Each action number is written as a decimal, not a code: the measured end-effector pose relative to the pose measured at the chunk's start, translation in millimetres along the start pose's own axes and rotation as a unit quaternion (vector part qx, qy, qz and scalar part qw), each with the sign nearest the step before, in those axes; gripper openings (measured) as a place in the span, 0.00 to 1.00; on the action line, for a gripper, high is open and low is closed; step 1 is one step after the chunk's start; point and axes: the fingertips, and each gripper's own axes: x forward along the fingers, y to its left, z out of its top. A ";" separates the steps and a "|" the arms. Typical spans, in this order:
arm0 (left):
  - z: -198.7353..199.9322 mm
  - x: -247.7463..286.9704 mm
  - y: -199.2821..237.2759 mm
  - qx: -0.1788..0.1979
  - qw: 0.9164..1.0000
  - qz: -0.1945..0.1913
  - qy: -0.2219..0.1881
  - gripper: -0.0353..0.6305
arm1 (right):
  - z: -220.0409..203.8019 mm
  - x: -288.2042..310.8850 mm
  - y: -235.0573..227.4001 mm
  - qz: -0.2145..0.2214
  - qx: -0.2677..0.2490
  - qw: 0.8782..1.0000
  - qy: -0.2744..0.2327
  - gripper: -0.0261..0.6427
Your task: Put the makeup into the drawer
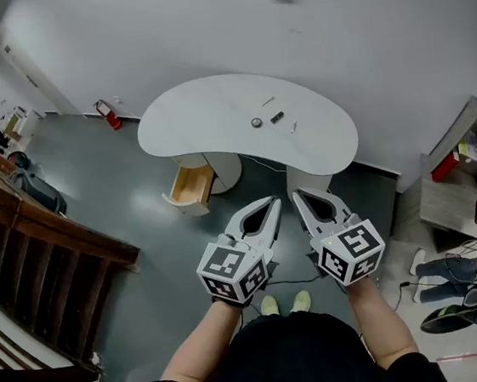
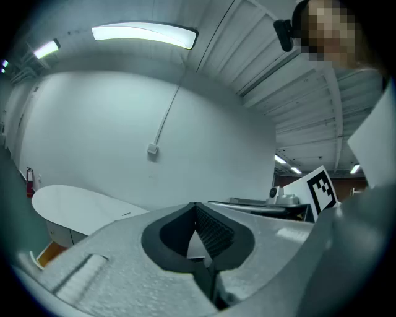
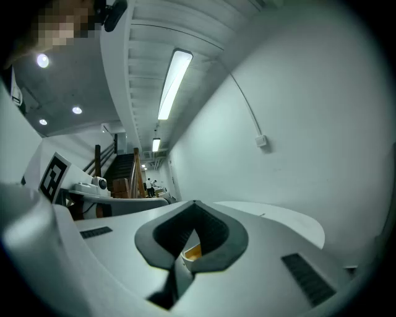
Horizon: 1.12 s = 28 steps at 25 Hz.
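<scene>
Currently the white kidney-shaped tabletop (image 1: 212, 112) stands by the wall, with the wooden drawer (image 1: 190, 188) open beneath its left end. Left claw (image 1: 271, 201) and right claw (image 1: 297, 194) are both closed tight on nothing, held level, well apart from the tabletop. The makeup lies mid-tabletop: a round compact (image 1: 256, 123), a dark tube (image 1: 277, 117) and a thin stick (image 1: 268, 101).

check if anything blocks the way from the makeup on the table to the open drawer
Nothing visible does. The makeup pieces lie in the open on the white table, and the drawer stands pulled out beneath it. Both the left gripper and right gripper are shut, empty, short of the table.
</scene>
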 end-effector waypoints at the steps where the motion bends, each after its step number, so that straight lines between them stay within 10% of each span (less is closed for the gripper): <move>1: 0.2 0.4 0.0 0.000 1.000 0.000 0.000 0.07 | 0.6 -0.5 -0.7 0.000 0.000 1.000 0.000 0.06; 28: 5.4 26.5 12.2 0.006 0.998 0.058 -0.005 0.07 | 12.0 -14.2 -53.5 0.020 0.049 0.998 -0.027 0.06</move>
